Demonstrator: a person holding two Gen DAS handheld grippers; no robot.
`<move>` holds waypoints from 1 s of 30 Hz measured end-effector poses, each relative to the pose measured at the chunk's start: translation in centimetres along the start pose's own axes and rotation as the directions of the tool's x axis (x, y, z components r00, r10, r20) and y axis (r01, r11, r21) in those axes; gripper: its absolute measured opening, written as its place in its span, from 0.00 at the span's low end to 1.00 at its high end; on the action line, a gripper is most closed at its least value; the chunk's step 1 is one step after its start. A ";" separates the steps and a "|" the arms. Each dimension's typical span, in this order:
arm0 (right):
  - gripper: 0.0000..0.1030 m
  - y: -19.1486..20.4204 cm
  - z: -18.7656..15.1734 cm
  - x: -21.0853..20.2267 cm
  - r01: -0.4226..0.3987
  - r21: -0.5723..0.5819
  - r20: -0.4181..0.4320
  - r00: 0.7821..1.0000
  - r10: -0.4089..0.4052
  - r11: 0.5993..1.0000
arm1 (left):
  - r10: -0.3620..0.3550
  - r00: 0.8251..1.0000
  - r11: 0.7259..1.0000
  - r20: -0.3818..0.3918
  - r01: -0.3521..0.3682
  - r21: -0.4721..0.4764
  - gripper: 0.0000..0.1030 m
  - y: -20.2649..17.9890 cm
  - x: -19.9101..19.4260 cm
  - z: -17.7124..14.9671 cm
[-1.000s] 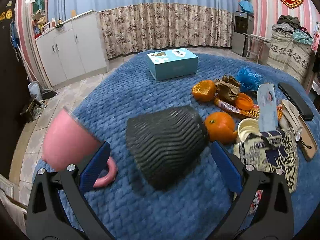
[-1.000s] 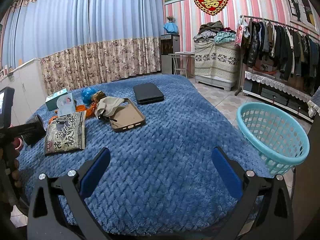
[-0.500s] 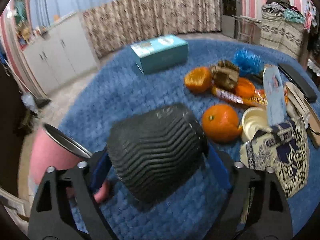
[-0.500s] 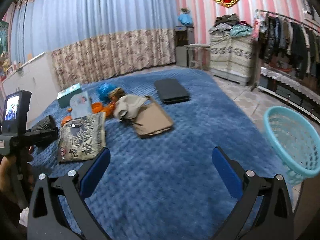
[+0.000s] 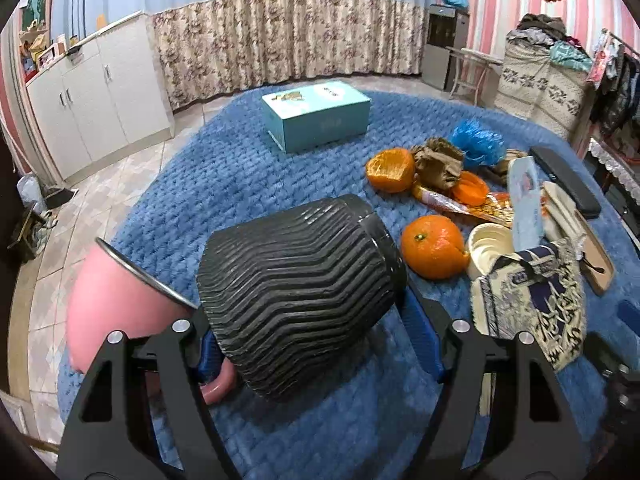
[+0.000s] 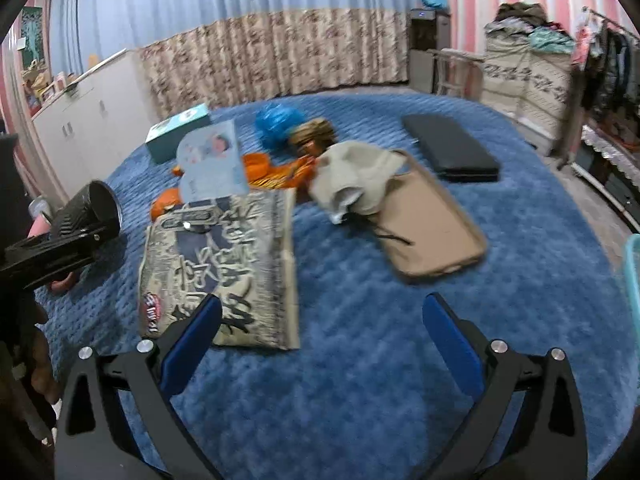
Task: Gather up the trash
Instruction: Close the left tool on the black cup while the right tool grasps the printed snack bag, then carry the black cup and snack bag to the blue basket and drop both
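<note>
- The left gripper (image 5: 316,344) is closing its blue fingers (image 5: 420,334) on the black ribbed cylindrical bin (image 5: 298,294); the pads press its sides and it tilts above the blue knitted cloth (image 5: 224,176).
- A pink metal-rimmed mug (image 5: 114,298) sits just left of the bin.
- A whole orange (image 5: 434,246) lies just right of the bin's rim.
- The right gripper (image 6: 322,338) has its fingers spread wide, empty, above the cloth beside a printed snack bag (image 6: 218,260).

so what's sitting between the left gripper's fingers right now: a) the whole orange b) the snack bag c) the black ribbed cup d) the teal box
c: in the left wrist view the black ribbed cup lies tipped on its side between the closing fingers of the left gripper, while the whole orange sits apart on the blue blanket.
</note>
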State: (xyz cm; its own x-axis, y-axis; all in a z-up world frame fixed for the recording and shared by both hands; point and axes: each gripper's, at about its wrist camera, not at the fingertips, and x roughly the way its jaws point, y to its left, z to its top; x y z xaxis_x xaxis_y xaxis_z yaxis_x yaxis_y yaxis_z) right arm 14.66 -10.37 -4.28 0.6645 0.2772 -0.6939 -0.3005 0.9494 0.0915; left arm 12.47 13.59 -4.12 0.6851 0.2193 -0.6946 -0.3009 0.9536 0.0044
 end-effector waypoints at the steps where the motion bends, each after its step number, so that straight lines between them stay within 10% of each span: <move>1: 0.92 0.4 0.1 0.5 -0.011 -0.006 -0.009 1.000 0.011 1.000 | -0.005 1.000 1.000 0.006 0.005 0.004 0.71 0.1 -0.2 0.0; 12: 0.21 1.5 -0.2 1.3 -0.175 -0.011 -0.037 0.984 0.175 0.984 | -0.071 0.994 0.996 0.081 0.067 0.051 0.71 -1.1 -3.5 -0.8; 21: 0.11 -3.6 -0.3 -2.9 -0.297 0.120 0.102 0.953 0.286 0.947 | -0.105 0.985 0.991 0.134 0.093 0.093 0.71 -3.1 -6.1 0.3; 30: 0.11 -11.2 1.2 -8.9 -0.241 0.218 0.286 0.942 0.174 0.946 | -0.189 0.958 0.973 0.214 0.154 0.172 0.71 -7.9 -9.7 2.9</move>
State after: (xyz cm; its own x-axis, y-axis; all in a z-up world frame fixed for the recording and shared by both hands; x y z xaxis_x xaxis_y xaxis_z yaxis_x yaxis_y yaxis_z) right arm 12.92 -23.24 1.66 0.7695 0.4691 -0.4333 -0.2953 0.8630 0.4099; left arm 10.14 4.48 4.60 0.8557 0.0737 -0.5123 -0.0734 0.9971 0.0208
